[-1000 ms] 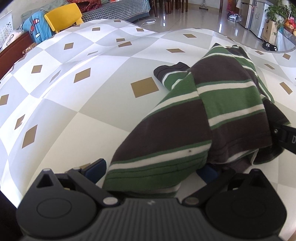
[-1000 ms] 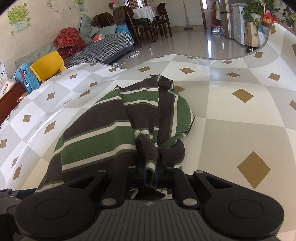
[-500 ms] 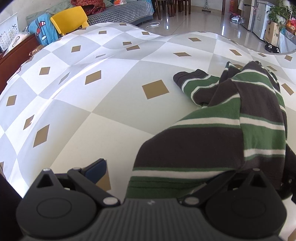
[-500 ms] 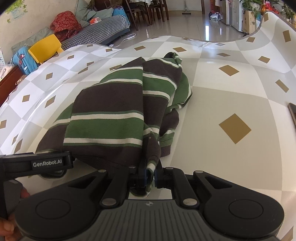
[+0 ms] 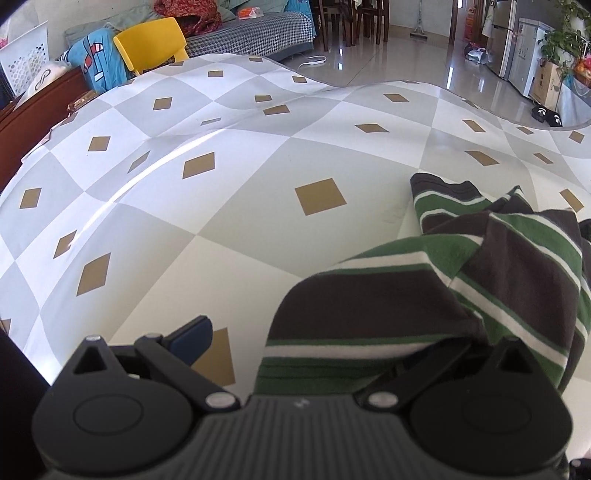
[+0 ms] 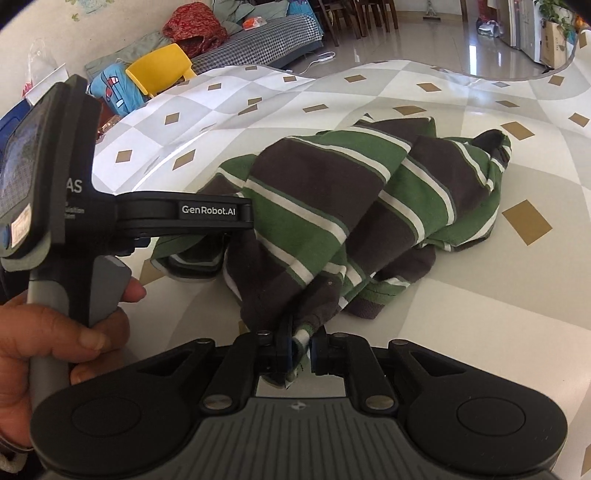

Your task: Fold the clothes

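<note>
Two grippers work one striped shirt (image 6: 332, 206) on the table (image 5: 221, 229). We see the right gripper (image 6: 301, 349) pinching a hem, jaws opening. The left gripper (image 5: 332, 343) stands apart, shirt draped over its right finger; the shirt's bulk lies ahead of both.

Behind the table (image 5: 258, 229), covered in a grey and white checked cloth with tan diamonds, stands a yellow chair (image 5: 149, 42) and a sofa (image 5: 251, 33) in houndstooth cover piled with clothes; glossy floor tiles (image 5: 399, 55) reflect daylight, with dark dining chairs (image 5: 354, 18), a fridge (image 5: 517, 44) and potted plants (image 5: 561, 37) beyond
</note>
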Demonstrator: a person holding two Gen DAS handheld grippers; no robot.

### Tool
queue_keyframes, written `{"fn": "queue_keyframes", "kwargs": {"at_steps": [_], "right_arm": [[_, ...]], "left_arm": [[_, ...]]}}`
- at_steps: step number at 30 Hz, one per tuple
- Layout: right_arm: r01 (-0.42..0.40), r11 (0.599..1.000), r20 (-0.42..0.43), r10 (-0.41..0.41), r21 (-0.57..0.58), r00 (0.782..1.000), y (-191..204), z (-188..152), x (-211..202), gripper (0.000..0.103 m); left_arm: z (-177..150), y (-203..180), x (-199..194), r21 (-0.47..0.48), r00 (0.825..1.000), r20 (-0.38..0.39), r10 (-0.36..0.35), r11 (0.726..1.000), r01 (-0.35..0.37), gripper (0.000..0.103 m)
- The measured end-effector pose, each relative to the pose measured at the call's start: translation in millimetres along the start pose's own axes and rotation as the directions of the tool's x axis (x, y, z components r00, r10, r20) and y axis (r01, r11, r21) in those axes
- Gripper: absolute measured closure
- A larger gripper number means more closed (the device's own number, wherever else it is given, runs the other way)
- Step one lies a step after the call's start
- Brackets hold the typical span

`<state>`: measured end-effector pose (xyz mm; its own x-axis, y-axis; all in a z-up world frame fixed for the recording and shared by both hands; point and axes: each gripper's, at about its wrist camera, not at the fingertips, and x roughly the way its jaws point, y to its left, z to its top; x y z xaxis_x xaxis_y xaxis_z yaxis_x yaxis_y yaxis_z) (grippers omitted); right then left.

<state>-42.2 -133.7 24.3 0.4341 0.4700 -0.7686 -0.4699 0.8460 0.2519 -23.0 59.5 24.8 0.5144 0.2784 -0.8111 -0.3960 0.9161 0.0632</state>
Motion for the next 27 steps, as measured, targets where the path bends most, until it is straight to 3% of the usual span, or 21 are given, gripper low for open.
{"fn": "queue_keyframes", "kwargs": {"at_steps": [4,13,18,27], "right_arm": [[0.019,0.998,0.063,-0.023,0.065,0.998,-12,5,-20,0.074],[0.087,0.964,0.159,-0.13,0.253,0.979,-56,28,-51,0.062],[0.152,0.935,0.152,-0.208,0.32,0.966,-82,55,-42,0.06],[0.194,0.919,0.143,-0.255,0.342,0.956,-124,97,0,0.06]], "left_arm": [[4,1,-4,-0.007,1.0,0.021,0.003,1.0,-0.003,0.0],[8,4,-5,-0.041,1.0,0.015,-0.008,0.999,0.008,0.0],[7,-2,-4,-0.023,1.0,0.012,-0.016,1.0,0.017,0.0],[5,-2,1,-0.018,1.0,-0.004,-0.025,1.0,0.025,0.0]]}}
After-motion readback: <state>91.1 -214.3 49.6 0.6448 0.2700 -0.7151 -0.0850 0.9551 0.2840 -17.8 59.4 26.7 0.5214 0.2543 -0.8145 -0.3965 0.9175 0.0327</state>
